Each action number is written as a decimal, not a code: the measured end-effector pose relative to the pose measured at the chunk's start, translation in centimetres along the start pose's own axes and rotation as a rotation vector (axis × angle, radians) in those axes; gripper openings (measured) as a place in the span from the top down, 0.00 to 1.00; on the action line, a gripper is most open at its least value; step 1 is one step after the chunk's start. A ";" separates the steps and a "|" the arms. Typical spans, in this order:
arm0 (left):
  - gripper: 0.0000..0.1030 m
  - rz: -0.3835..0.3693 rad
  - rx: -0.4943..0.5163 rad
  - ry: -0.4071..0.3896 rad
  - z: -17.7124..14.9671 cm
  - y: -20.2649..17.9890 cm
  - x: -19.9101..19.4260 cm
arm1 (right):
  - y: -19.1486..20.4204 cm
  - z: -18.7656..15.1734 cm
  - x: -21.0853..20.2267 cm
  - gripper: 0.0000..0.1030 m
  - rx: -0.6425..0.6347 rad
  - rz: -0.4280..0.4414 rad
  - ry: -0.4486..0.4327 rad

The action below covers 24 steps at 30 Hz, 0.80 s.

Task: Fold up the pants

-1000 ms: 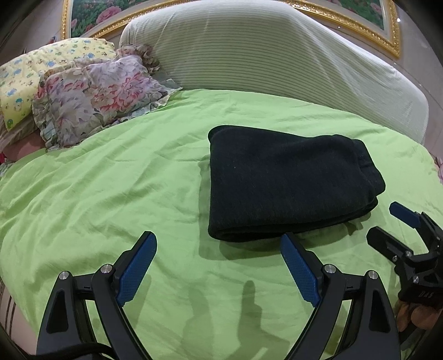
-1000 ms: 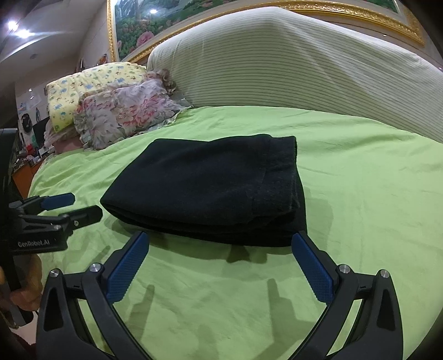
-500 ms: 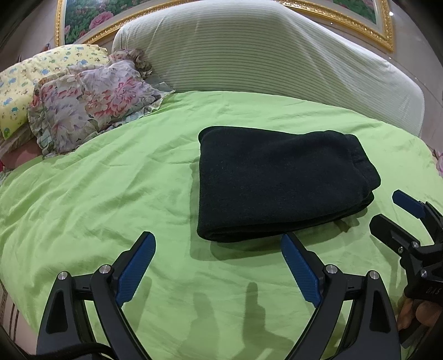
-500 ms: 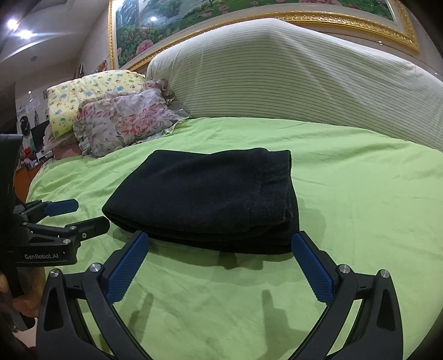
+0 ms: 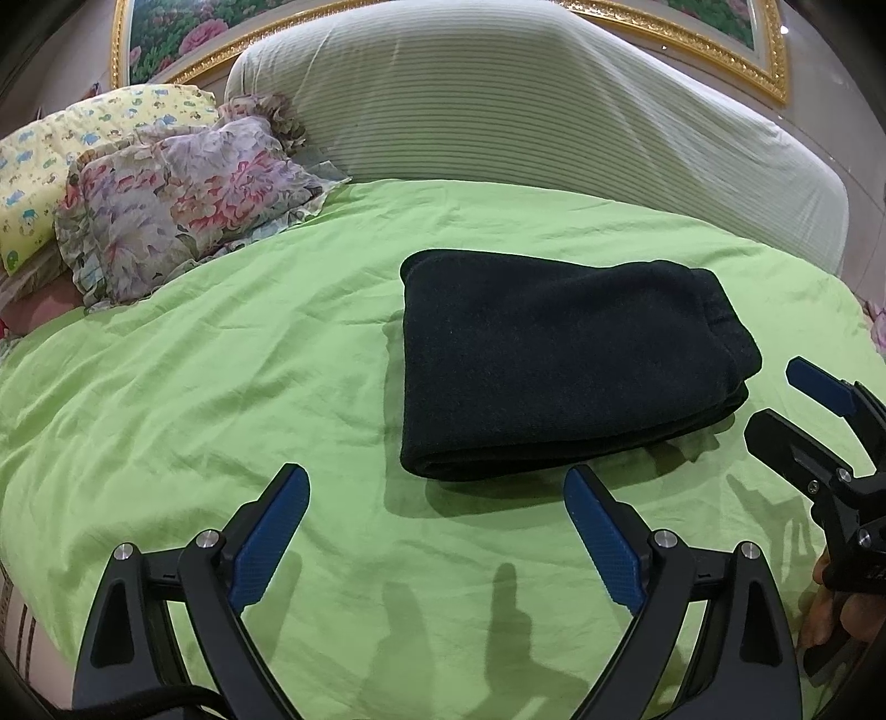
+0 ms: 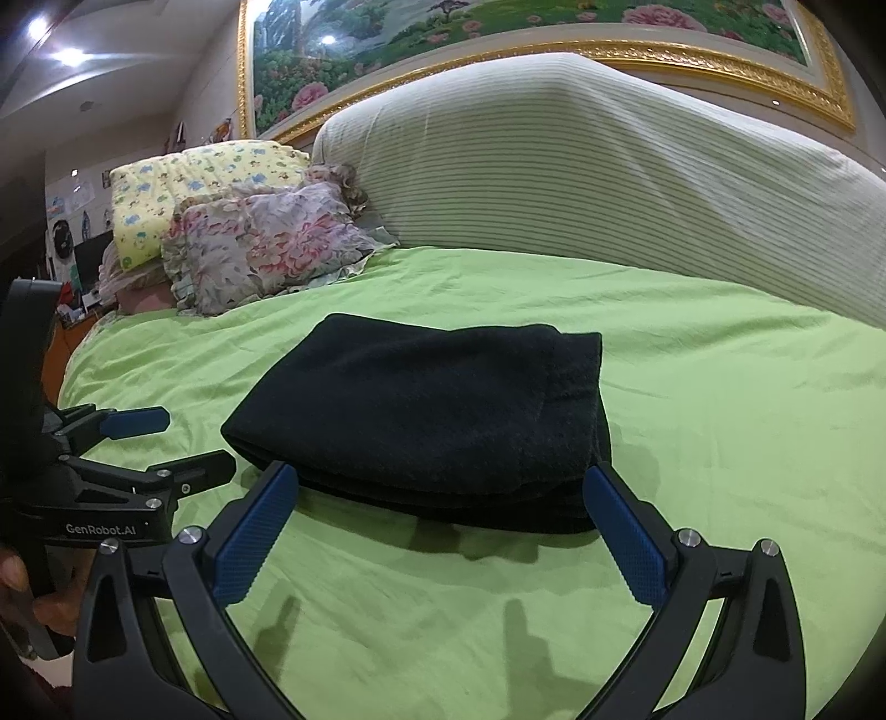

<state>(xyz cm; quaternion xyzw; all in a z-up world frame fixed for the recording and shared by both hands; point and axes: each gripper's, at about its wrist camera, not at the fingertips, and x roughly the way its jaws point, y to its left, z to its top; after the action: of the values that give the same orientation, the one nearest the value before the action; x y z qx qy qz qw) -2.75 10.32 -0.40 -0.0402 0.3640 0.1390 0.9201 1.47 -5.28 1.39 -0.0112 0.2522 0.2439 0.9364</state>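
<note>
Both tools gape near the folded pants point(image 5: 559, 365).

Black fingers point(image 5: 620, 548), blue ribbed pads, silver screws; "GenRobot.AI" marking, seemingly.

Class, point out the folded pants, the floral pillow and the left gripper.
pants point(image 5: 554, 360), left wrist view, top layer.
floral pillow point(image 6: 266, 249), right wrist view, printed face.
left gripper point(image 5: 437, 531), left wrist view, between fingertips.

A green bedsheet point(image 5: 221, 387), floral pillow point(image 5: 177, 199), striped headboard cover point(image 5: 526, 111), gold-framed flower painting point(image 6: 443, 27) and ceiling lights point(image 6: 69, 55)
</note>
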 end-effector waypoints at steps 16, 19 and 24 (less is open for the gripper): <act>0.09 -0.003 -0.009 -0.003 0.9 0.3 0.1 | 0.5 1.0 -0.2 0.00 -0.004 0.007 -0.006; 0.09 -0.012 -0.008 -0.004 1.1 0.3 0.1 | 0.6 1.2 -0.4 0.00 -0.009 0.001 -0.012; 0.09 -0.026 -0.010 0.000 1.4 0.1 0.0 | -0.2 1.5 -0.7 0.00 0.013 -0.015 -0.012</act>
<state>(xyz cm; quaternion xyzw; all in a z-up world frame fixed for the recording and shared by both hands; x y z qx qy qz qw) -1.84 10.64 0.65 -0.0495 0.3630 0.1290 0.9215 1.77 -5.54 2.99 -0.0055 0.2482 0.2352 0.9397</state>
